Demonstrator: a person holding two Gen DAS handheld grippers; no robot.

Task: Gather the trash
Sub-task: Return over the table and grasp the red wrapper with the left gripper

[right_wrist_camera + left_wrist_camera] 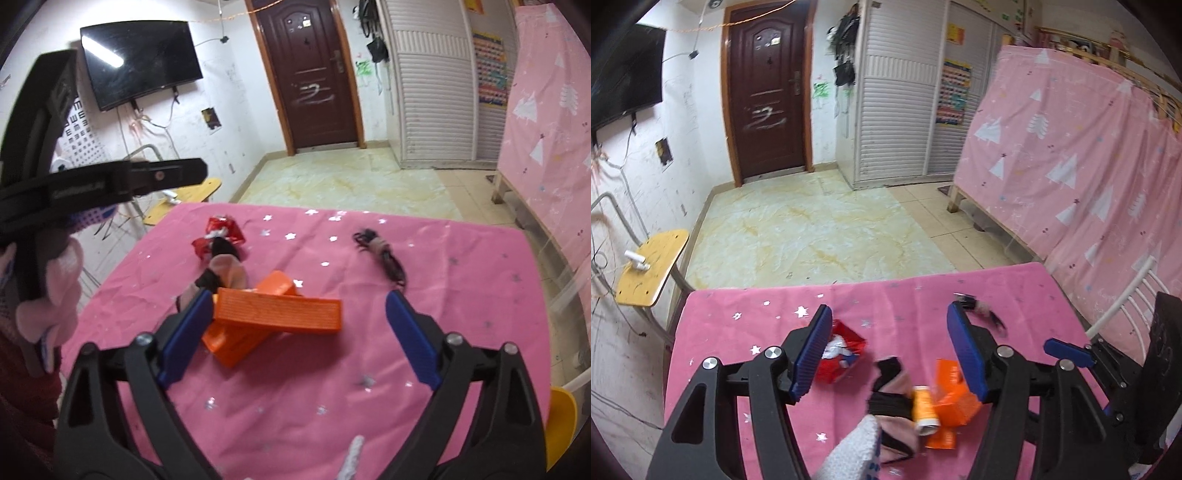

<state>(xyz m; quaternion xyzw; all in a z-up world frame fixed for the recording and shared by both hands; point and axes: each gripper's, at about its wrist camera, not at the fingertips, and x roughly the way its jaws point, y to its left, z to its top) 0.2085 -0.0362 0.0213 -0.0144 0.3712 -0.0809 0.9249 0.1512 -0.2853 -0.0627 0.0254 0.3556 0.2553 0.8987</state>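
On the pink tablecloth (443,332) lie two orange cartons (277,314), a crumpled red wrapper (225,230), a pink-and-black sock (221,273) and a dark hair tie with a pink piece (380,251). My right gripper (299,332) is open and empty, its left fingertip beside the orange cartons. My left gripper (890,350) is open and empty above the table; the red wrapper (844,354) lies by its left finger, the sock (894,395) and orange cartons (953,402) between the fingers. The left gripper's body shows at the left of the right wrist view.
A yellow chair seat (650,269) stands left of the table. A white chair back (1126,295) and a pink-curtained bed frame (1071,166) are on the right. A brown door (768,92), a white wardrobe (897,110) and a wall TV (140,62) lie beyond open floor.
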